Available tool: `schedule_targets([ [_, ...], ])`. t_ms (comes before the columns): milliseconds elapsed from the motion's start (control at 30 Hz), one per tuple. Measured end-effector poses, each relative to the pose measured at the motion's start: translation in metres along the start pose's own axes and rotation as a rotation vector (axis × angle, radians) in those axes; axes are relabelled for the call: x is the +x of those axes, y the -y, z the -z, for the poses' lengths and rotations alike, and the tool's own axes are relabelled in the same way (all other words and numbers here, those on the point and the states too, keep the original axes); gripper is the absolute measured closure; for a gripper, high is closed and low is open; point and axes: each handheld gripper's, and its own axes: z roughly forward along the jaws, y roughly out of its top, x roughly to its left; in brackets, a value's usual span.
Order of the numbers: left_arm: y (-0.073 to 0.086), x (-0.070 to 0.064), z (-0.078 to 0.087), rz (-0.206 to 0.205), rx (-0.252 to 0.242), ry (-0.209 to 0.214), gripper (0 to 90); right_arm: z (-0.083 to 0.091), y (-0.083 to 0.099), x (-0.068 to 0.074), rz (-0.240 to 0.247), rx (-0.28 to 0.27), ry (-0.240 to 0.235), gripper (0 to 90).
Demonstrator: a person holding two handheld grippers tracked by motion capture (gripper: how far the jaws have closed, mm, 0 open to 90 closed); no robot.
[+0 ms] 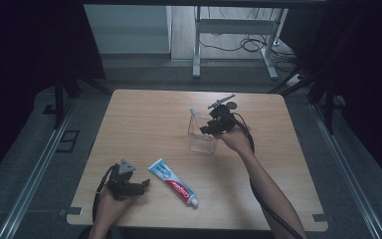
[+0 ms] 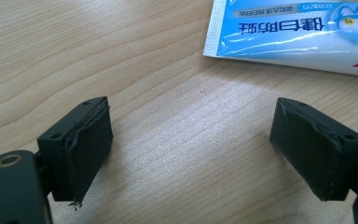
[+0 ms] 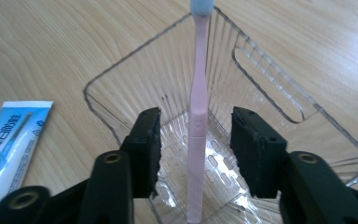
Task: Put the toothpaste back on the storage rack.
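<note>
A clear plastic holder (image 1: 201, 138) stands right of the middle of the wooden table (image 1: 139, 119). A pink toothbrush (image 3: 199, 70) stands in it, its blue-white head (image 1: 193, 111) leaning on the far corner. My right gripper (image 1: 205, 128) hangs over the holder (image 3: 265, 79). In the right gripper view it (image 3: 196, 140) is open, with the handle between the jaws and a gap on each side. A blue, white and red toothpaste tube (image 1: 173, 182) lies near the front edge. My left gripper (image 1: 143, 185) rests open just left of it, the tube's crimped end (image 2: 289, 32) beyond the jaws (image 2: 191, 140).
The tube's flat end also lies left of the holder in the right gripper view (image 3: 9, 135). Beyond the table's far edge stand a white desk frame (image 1: 234, 30) and floor cables (image 1: 251, 45). Dark curtains flank both sides.
</note>
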Motion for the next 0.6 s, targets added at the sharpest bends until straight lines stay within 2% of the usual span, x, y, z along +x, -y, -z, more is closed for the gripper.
schedule_targets([
  [600, 0.000, 0.000, 0.000, 0.000, 0.000, 0.001, 12.9, 0.027, 0.006, 0.010, 0.043, -0.069, -0.028, 29.4],
])
